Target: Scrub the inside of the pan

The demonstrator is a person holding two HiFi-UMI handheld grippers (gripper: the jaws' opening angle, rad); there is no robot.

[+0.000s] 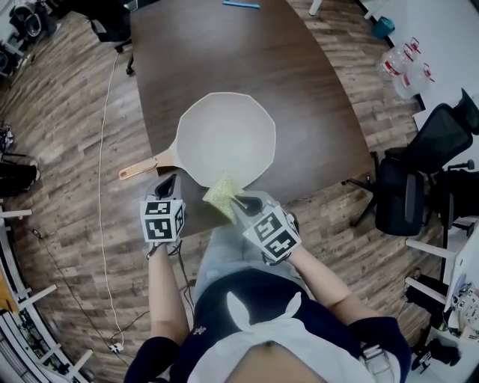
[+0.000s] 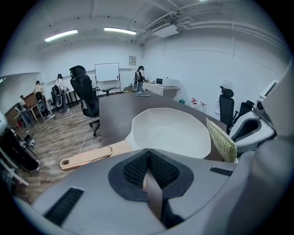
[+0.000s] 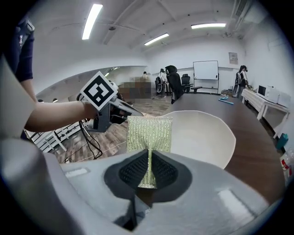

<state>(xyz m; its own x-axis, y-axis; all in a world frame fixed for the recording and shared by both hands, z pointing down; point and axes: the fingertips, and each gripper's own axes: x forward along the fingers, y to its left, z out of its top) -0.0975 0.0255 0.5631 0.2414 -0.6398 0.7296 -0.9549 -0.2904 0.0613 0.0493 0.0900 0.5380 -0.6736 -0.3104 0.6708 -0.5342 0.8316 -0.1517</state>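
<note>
A white pan [image 1: 226, 138] with a tan wooden handle [image 1: 144, 166] lies on the dark table's near end; its inside [image 2: 171, 133] looks bare. My right gripper [image 1: 235, 200] is shut on a yellow-green scrubbing cloth [image 1: 221, 197], which stands upright between the jaws [image 3: 149, 133], just short of the pan's near rim [image 3: 202, 137]. My left gripper [image 1: 167, 185] is shut and holds nothing, hovering near the handle [image 2: 87, 157] off the table's front edge. The cloth [image 2: 221, 139] shows at the right of the left gripper view.
The dark table [image 1: 224, 60] stretches away, with a blue item [image 1: 241, 4] at its far end. A black office chair [image 1: 412, 179] stands right of the table. A cable [image 1: 101, 224] runs over the wood floor at the left. People and chairs stand far off.
</note>
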